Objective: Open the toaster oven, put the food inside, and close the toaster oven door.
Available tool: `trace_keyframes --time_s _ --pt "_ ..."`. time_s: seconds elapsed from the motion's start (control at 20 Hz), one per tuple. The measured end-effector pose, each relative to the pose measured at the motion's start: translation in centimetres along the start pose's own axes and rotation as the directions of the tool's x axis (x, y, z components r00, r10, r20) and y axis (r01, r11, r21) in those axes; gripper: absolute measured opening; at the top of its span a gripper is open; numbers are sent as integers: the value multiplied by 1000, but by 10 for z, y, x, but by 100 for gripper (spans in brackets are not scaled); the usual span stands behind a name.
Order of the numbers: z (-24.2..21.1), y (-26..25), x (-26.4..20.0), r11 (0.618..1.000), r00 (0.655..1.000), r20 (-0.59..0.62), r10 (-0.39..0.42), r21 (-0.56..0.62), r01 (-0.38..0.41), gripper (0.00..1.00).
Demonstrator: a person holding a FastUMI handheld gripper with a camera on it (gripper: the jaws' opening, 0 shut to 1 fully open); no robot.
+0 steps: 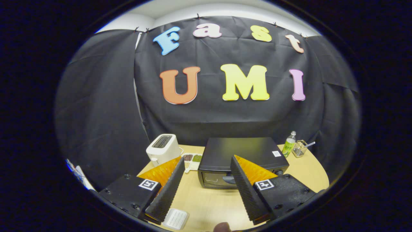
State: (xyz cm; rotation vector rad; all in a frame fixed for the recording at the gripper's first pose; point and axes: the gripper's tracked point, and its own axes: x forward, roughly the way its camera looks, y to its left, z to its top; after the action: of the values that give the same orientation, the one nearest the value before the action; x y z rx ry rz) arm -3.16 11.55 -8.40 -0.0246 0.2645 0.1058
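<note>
The gripper is hovering above the table with its fingers spread wide apart and holding nothing; bare tabletop is showing in the gap between them. Just beside the near end of the left finger, a small white ribbed pad is lying flat on the table; a dark rounded object is poking up at the very nearest edge of the table, too cut off to identify.

Just ahead of the fingers, the toaster oven is sitting on the table, a black box with its glass door facing the gripper; the door is standing closed, and the tip of the right finger is overlapping its front; whether anything is inside cannot be told through the glass.

To the left of the oven, touching or nearly touching its side, a white divided tray with dark and green fillings is resting; beyond that tray a white pop-up toaster is standing upright. To the right of the oven, near the table's far edge, a green-labelled bottle is standing upright; just beside it a wire basket is holding a pale utensil that is leaning outward.
</note>
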Motion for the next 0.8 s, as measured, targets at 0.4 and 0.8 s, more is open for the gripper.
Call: trace_keyframes --time_s 0.4,0.8 --pt "35 -18 -115 997 980 183 -82 7 82 94" --pt "32 -33 -184 988 958 244 -148 -1 152 94"
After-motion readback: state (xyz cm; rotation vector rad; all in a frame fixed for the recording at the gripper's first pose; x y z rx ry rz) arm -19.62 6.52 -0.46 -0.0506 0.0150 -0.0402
